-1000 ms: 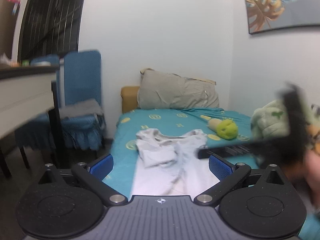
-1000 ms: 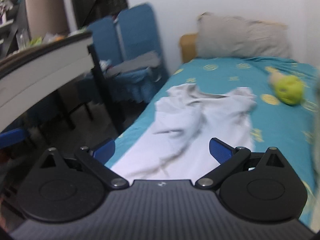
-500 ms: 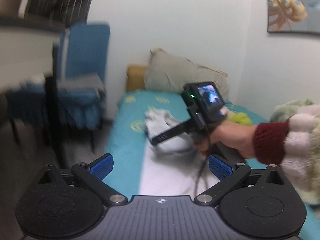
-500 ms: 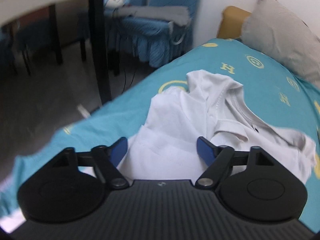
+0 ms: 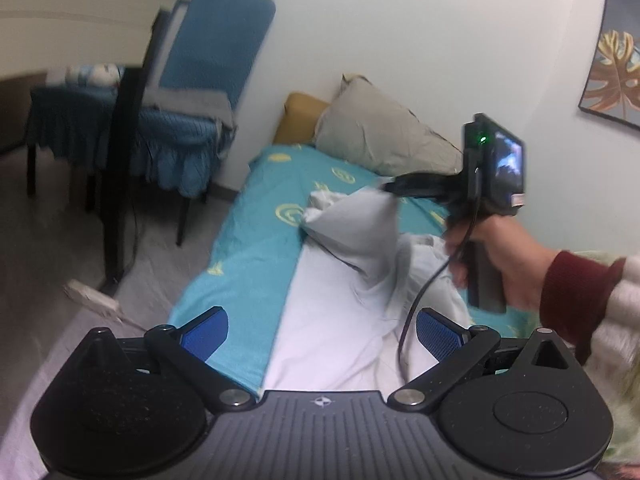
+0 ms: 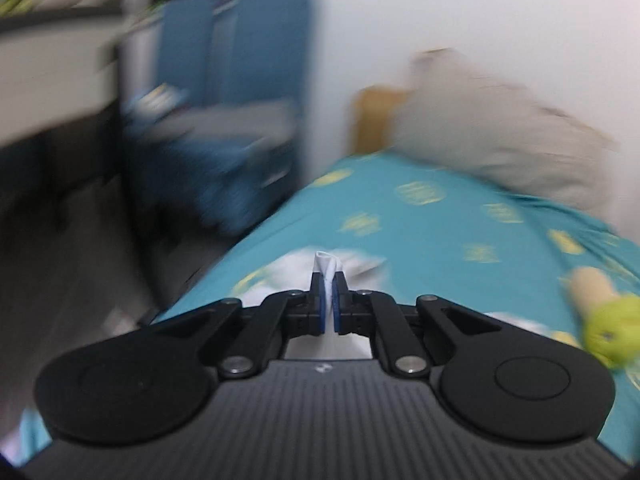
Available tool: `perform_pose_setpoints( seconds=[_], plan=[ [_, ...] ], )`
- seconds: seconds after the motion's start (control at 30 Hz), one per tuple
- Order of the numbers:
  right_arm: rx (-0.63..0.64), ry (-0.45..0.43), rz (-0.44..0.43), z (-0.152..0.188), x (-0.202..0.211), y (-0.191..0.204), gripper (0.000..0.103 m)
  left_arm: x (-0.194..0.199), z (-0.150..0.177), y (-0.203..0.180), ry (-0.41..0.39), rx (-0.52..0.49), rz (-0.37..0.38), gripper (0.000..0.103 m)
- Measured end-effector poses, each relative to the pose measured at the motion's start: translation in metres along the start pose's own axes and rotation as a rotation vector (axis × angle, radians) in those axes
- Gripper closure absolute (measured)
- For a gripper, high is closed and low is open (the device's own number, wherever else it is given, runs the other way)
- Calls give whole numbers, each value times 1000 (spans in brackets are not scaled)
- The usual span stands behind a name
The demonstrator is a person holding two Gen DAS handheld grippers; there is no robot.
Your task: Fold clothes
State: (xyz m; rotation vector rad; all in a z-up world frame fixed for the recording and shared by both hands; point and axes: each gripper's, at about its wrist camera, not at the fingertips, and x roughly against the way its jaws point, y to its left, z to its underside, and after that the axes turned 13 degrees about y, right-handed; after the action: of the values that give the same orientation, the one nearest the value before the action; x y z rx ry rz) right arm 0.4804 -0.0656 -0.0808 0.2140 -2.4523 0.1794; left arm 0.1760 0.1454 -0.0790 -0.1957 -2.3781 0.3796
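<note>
Teal bedding (image 5: 240, 264) is spread nearest the camera, under a left gripper (image 5: 322, 326) held with fingers wide apart. Farther on, a white shirt (image 5: 344, 292) is lifted at one corner, pinched by the right gripper (image 6: 328, 304); a grey pillow (image 5: 380, 136) lies beyond

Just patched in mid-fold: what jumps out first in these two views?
The right gripper, shut on a fold of the white shirt, lifts it into a peak above the teal bed sheet. The left gripper hangs open over the shirt's near end.
</note>
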Motion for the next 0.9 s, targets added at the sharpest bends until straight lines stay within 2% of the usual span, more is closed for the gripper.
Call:
perform_pose_setpoints(
  seconds=[0.1, 0.2, 0.27, 0.37, 0.5, 0.67, 0.9],
  plan=[
    [-190, -36, 149, -4, -6, -35, 97, 6, 1, 0, -44, 8, -27, 2],
    [-401, 14, 260, 8, -22, -74, 97, 3, 0, 1, -51, 24, -33, 2],
    [-505, 54, 270, 22, -33, -98, 97, -2, -1, 0, -44, 25, -41, 2],
    [-526, 102, 299, 38, -48, -114, 97, -12, -1, -3, -33, 1, -67, 2],
    [-540, 96, 248, 49, -40, -125, 97, -24, 2, -9, -12, -29, -95, 2],
    [-446, 83, 185, 56, 1, -114, 97, -24, 6, -23, -35, -111, -132, 2],
    [-401, 59, 26, 85, 125, -76, 96, -4, 14, -32, -67, -126, -119, 2]
  ],
)
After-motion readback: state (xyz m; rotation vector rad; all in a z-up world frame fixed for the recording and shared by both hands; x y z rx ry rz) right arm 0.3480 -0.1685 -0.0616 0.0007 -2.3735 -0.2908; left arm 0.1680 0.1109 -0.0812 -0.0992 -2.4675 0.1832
